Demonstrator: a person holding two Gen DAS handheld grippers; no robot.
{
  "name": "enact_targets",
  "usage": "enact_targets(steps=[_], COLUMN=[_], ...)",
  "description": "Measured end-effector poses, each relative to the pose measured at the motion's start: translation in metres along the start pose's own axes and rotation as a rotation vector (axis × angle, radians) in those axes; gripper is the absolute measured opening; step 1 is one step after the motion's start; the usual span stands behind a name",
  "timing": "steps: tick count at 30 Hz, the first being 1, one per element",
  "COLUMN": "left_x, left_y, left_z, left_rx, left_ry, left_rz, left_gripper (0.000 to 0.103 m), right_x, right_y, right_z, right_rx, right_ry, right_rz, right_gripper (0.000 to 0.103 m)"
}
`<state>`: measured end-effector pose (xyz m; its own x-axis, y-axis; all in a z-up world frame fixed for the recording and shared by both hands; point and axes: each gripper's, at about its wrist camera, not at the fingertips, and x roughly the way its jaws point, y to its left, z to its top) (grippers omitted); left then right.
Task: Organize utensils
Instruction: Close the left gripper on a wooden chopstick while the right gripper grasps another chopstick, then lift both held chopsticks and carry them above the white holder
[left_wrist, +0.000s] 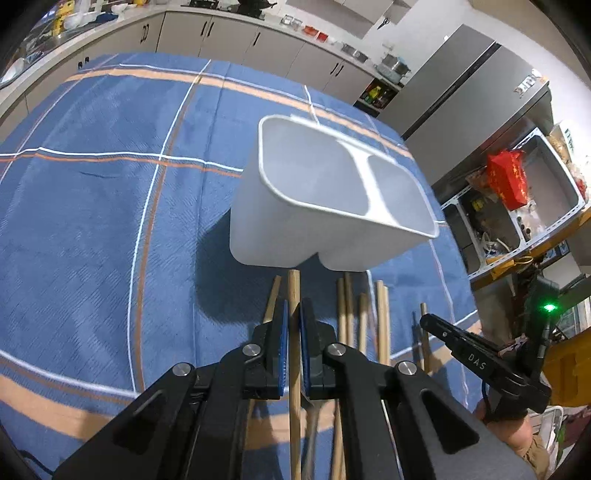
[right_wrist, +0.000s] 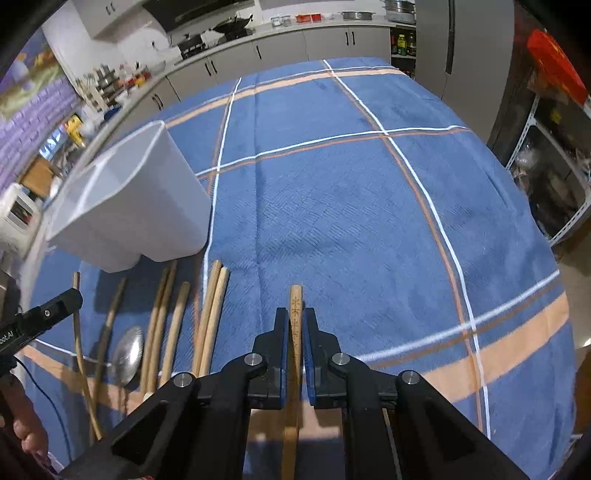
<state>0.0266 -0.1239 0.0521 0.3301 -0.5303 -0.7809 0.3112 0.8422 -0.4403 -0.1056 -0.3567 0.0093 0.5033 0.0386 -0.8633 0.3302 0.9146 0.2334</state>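
Observation:
A white two-compartment utensil holder (left_wrist: 325, 206) stands on the blue plaid tablecloth (left_wrist: 110, 206); it also shows at the left of the right wrist view (right_wrist: 129, 206). My left gripper (left_wrist: 293, 310) is shut on a plain wooden utensil handle (left_wrist: 294, 288), just in front of the holder. My right gripper (right_wrist: 295, 317) is shut on a wooden handle with a carved pattern (right_wrist: 296, 299), to the right of the holder. Several wooden-handled utensils (right_wrist: 173, 325) and a metal spoon (right_wrist: 127, 350) lie in a row on the cloth between the grippers.
The other gripper (left_wrist: 472, 354) shows at the right of the left wrist view. Kitchen cabinets (left_wrist: 229, 33) and a grey fridge (left_wrist: 465, 85) stand beyond the table. A metal shelf (left_wrist: 517, 206) with a red box is at the right.

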Motion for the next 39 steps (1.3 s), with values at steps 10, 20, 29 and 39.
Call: enact_targets(steps=[10, 20, 29, 39], left_x=[-0.055, -0.110, -0.161, -0.195], left_y=[-0.020, -0.035, -0.054, -0.079], left_z=[-0.025, -0.058, -0.084, -0.099], left_rx=[0.049, 0.059, 0.092, 0.142], left_ry=[-0.100, -0.188, -0.292, -0.374], left_rz=[0.024, 0.033, 0.048, 0.051], left_gripper=[0.006, 0.006, 0.006, 0.006], right_x=[-0.062, -0.124, -0.180, -0.211], right_y=[0.004, 0.023, 0.045, 0.051], right_z=[-0.018, -0.041, -0.067, -0.080], right_rx=[0.039, 0.001, -0.102, -0.148], right_ry=[-0.123, -0.243, -0.366, -0.432], right_rz=[0.090, 0.161, 0.176, 0.173], right_gripper=[0.008, 0.008, 0.008, 0.008])
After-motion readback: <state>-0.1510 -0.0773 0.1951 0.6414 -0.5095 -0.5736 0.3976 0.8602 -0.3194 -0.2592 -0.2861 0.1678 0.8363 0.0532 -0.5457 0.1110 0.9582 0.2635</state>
